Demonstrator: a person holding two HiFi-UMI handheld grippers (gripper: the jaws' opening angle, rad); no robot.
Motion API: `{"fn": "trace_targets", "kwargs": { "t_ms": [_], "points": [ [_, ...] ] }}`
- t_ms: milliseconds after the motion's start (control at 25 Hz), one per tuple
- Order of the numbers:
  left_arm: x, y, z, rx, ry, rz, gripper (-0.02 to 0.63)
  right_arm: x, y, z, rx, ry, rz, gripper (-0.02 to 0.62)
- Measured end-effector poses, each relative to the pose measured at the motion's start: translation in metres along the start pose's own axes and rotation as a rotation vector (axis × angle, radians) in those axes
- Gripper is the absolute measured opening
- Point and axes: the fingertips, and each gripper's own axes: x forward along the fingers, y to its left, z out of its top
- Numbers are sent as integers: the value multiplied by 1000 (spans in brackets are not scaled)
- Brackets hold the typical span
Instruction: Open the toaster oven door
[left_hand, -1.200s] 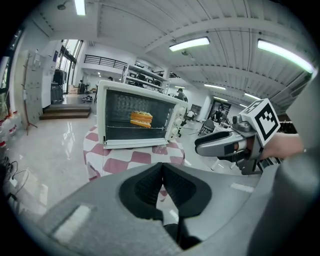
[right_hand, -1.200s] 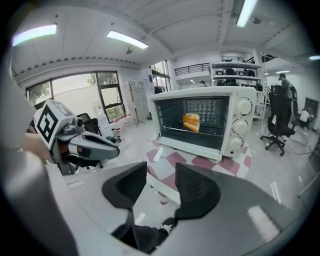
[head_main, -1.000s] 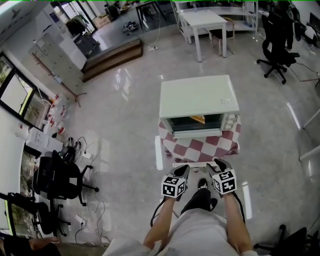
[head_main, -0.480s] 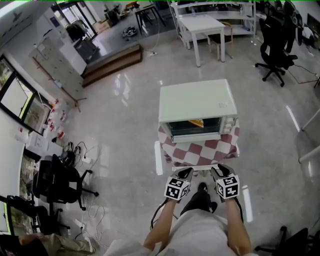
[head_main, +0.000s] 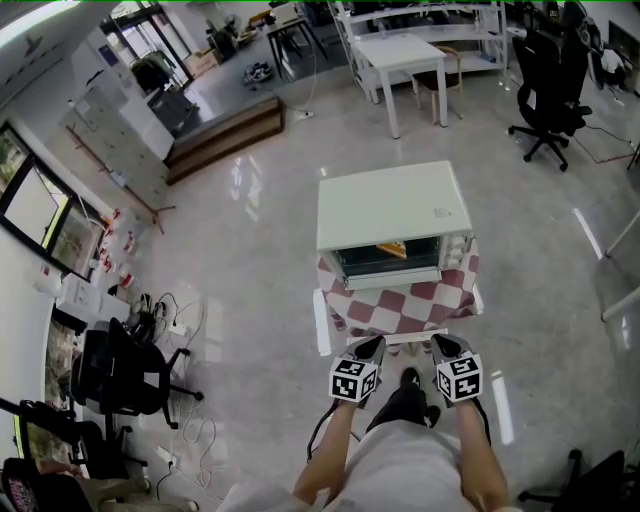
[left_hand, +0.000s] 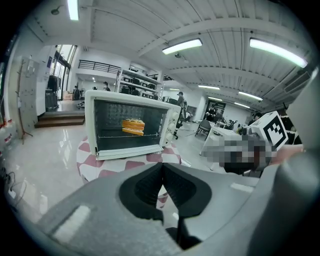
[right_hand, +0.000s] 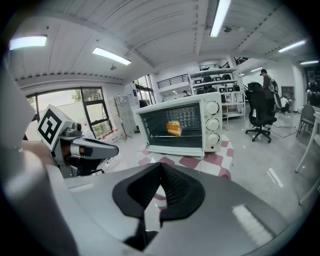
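White toaster oven (head_main: 392, 205), door closed

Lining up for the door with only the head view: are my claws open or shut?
Observer: Both shut on nothing. The left claw has its jaws together; the right claw has just closed.
Operator: Where are the controls on the oven front?
Observer: Three knobs, stacked at the right beside the door.
Operator: Anything inside?
Observer: A layered orange slice on the rack, seen through the closed door's glass.
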Motion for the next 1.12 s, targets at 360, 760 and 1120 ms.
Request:
{"fn": "trace_targets", "kwargs": {
  "t_ms": [360,760,1120],
  "points": [
    [-4,-5,-5,-17,12,-9,2,-8,-3,0,31,-27,-13,3],
    [-27,18,-10,-118,-12,34,2,-7,8,0,34,-48,5,2],
    [-22,11,-15,-148,-32,-1,2,2,7,-11,31,-12,17,2]
  ]
}}
